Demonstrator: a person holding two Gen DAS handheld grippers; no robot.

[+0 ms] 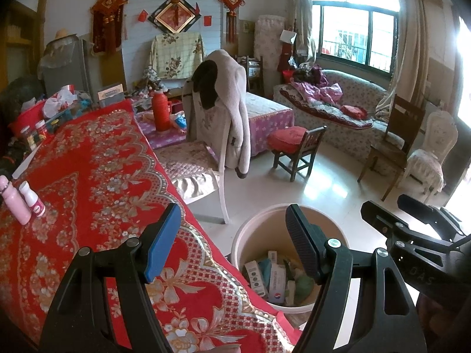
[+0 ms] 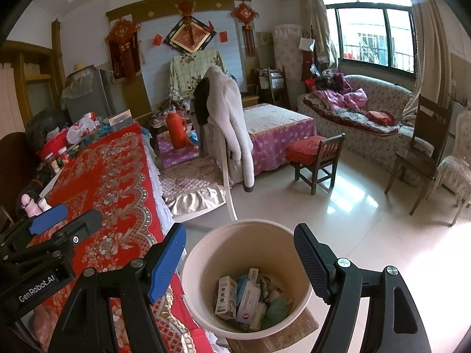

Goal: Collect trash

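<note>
Counter (image 1: 97, 158) under red cloth: pink bottle (image 1: 13, 203) and white bottle (image 1: 32, 203) stand near its left edge. Left gripper (image 1: 232, 247) above counter's right edge, jaws wide apart, empty. Bin (image 2: 206, 244) just beside the counter holds cartons (image 2: 235, 300). Right gripper (image 2: 240, 261) over it, jaws wide, empty, probably after a drop. Floor beyond is open.
</note>
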